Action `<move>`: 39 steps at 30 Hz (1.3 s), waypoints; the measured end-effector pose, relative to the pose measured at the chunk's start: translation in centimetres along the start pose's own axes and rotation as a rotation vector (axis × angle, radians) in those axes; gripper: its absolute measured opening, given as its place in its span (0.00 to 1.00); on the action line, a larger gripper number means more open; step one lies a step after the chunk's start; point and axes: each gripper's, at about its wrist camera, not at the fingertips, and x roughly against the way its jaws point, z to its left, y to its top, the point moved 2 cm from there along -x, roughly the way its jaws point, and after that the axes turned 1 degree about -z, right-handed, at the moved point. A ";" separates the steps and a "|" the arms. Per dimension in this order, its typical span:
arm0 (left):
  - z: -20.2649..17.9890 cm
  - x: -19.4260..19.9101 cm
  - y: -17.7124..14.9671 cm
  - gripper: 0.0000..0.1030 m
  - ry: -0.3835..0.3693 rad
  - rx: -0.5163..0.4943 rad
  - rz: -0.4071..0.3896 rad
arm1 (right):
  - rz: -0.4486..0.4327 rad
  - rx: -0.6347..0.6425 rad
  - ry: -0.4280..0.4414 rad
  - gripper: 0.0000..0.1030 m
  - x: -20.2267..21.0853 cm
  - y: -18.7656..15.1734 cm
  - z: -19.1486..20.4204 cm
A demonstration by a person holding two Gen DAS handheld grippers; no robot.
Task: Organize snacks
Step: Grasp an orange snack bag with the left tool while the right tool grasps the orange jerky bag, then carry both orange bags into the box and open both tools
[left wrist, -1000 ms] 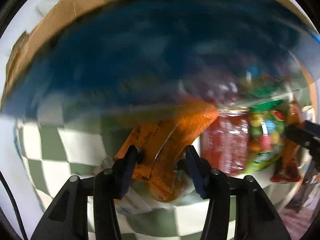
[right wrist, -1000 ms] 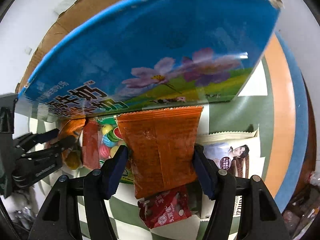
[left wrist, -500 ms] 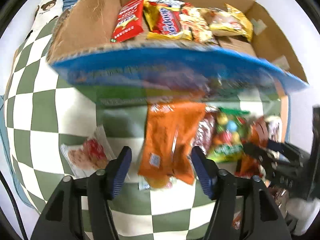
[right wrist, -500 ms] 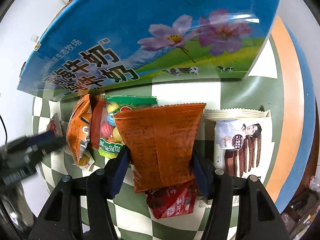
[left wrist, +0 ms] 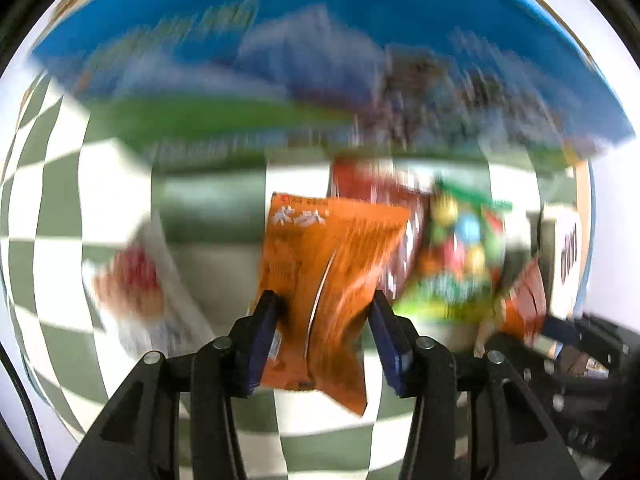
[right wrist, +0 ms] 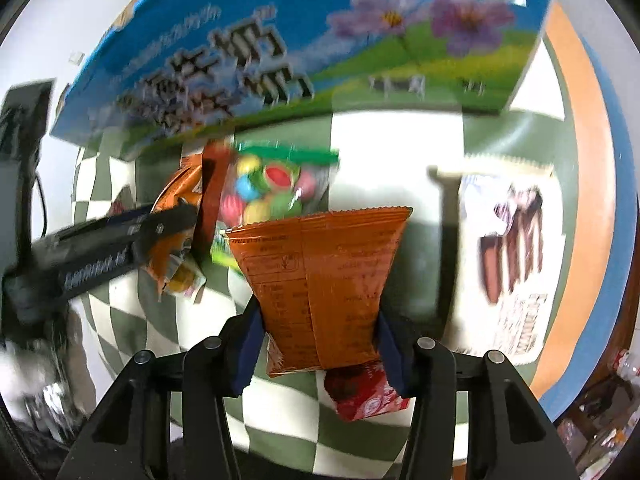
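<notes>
- Left wrist view: the left gripper [left wrist: 325,322] had its two blue-padded jaws pressed against the sides of an orange snack packet [left wrist: 328,280], which bulged between them and stood up off the surface.
- That surface was a green-and-white checked cloth [left wrist: 56,216], badly blurred here. A pale wrapper with a red picture [left wrist: 140,288] lay on it to the left of the packet, apart from it.
- To the right lay a dark red packet [left wrist: 400,216] and a green bag of coloured sweets [left wrist: 460,256], touching one another. Behind everything rose the blue printed wall of a cardboard box [left wrist: 320,40].
- Right wrist view: the right gripper [right wrist: 318,334] was likewise closed on a second orange packet [right wrist: 320,280], its back seam facing the camera.
- A small red packet [right wrist: 366,394] showed just beneath it. A white packet picturing chocolate sticks [right wrist: 512,264] lay on the cloth to the right.
- Beyond the cloth ran an orange band [right wrist: 580,160] and a blue rim [right wrist: 616,240]; white wall [right wrist: 60,20] filled the upper left.
</notes>
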 end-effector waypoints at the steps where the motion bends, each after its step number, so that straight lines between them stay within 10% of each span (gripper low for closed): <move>1: 0.1 0.0 -0.9 0.42 0.004 -0.003 0.005 | 0.003 0.005 -0.002 0.52 -0.2 -0.3 0.2; 16: 0.2 -3.2 2.2 0.44 -0.025 0.065 0.034 | -0.011 0.016 -0.035 0.52 -2.4 -1.0 0.8; 28: -1.9 3.9 1.1 0.35 -0.108 0.080 -0.073 | -0.125 -0.026 0.127 0.45 4.8 -0.4 1.1; 39: -0.4 16.7 6.0 0.35 -0.214 0.080 -0.325 | -0.310 -0.013 0.219 0.45 16.2 5.8 1.6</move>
